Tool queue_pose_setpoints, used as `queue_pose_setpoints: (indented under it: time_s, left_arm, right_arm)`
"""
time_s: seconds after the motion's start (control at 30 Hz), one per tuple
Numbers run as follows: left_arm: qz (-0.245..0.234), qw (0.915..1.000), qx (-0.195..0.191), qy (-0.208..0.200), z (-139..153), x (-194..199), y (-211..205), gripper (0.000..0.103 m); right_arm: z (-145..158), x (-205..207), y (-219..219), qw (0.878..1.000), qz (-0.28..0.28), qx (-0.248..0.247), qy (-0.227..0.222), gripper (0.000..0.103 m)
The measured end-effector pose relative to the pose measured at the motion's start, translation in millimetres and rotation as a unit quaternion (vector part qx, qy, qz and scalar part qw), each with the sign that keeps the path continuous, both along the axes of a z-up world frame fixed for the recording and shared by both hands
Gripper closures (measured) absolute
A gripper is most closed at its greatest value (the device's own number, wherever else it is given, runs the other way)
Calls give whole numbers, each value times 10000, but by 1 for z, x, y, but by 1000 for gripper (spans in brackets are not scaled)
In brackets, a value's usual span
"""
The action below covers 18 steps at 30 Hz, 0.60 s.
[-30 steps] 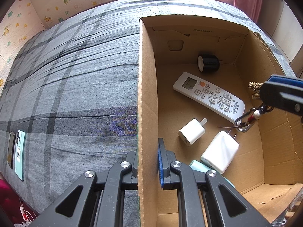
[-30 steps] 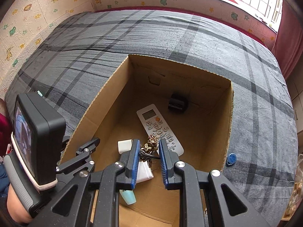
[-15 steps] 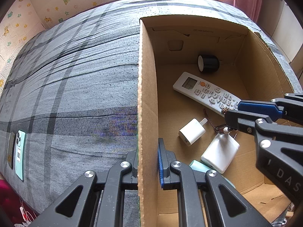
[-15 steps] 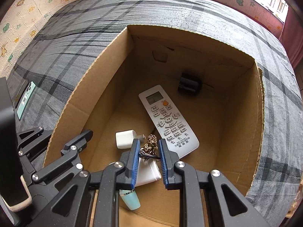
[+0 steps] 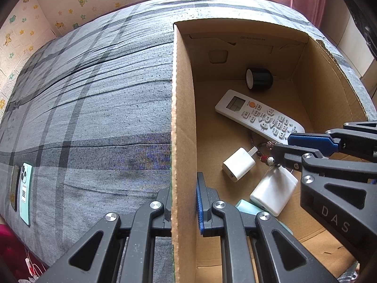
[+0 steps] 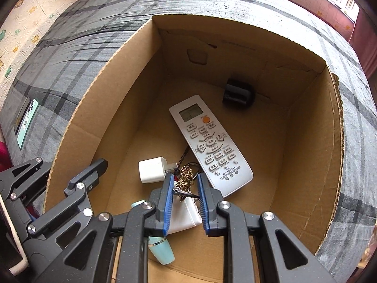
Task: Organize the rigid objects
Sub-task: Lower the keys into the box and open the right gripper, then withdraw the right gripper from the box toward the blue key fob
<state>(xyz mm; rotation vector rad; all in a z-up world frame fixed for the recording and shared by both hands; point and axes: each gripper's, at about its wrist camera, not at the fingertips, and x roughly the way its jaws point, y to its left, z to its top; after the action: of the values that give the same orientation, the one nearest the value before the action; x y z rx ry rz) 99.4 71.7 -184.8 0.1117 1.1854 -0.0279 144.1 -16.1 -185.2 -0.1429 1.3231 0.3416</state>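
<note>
Two chargers (image 6: 152, 169) (image 6: 183, 214), one remote (image 6: 207, 141)

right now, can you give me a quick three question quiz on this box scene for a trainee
1. True or false: the left gripper is clamped on the side wall of the cardboard box.
2. What do the fingers of the right gripper hold? A) the remote B) a gold keychain C) the black speaker
3. Fill in: the mint phone lies ____ the box, on the grey plaid bedsheet.

Key
1. True.
2. B: the keychain hangs between them, low inside the box, beside the remote and above the white chargers. The speaker sits at the far wall.
3. Outside.
</note>
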Motion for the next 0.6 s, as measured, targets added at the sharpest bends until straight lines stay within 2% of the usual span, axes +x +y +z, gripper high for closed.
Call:
queue_pose_setpoints:
  time_s: [0.3, 0.33, 0.4, 0.53, 0.6]
  left_arm:
    - [0, 10000, 19, 0, 0, 0, -1, 90]
    - [-3, 10000, 22, 0, 1, -1, -1, 90]
    - [-7, 10000, 32, -1, 1, -1, -2, 90]
    - [-1, 10000, 31, -1, 1, -1, -2, 90]
    - [-4, 10000, 30, -2, 1, -1, -2, 90]
  right_arm:
    - [1, 2, 0, 10000, -50, 73, 2, 79]
    - [2, 3, 0, 9999, -48, 96, -11, 77]
    - [8, 2, -2, 9999, -85, 79, -84, 61]
    - [21, 0, -6, 9995, -146, 30, -280, 50]
    - [25, -1, -9, 9992, -202, 21, -330, 41]
